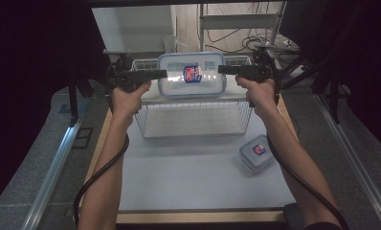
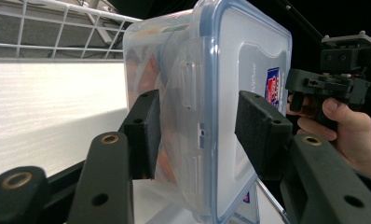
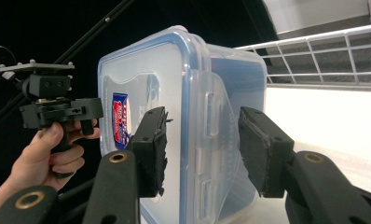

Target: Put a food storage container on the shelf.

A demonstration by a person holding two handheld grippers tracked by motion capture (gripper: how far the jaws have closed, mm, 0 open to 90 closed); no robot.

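Observation:
A large clear plastic container [image 1: 192, 74] with a blue-rimmed lid and a red-and-blue label hangs in the air over a white wire basket [image 1: 141, 123]. My left gripper [image 1: 162, 74] is shut on its left end and my right gripper [image 1: 222, 70] on its right end. In the left gripper view the container [image 2: 197, 65] stands on edge between the jaws of the left gripper [image 2: 197, 135], one pad on the body and one on the lid. In the right gripper view the right gripper [image 3: 202, 149] clamps the container [image 3: 197, 74] the same way.
A small clear container [image 1: 256, 152] with the same kind of lid lies on the white table [image 1: 193, 182], to the right in front of the basket. Dark curtains flank both sides. Shelving and cables sit behind the basket.

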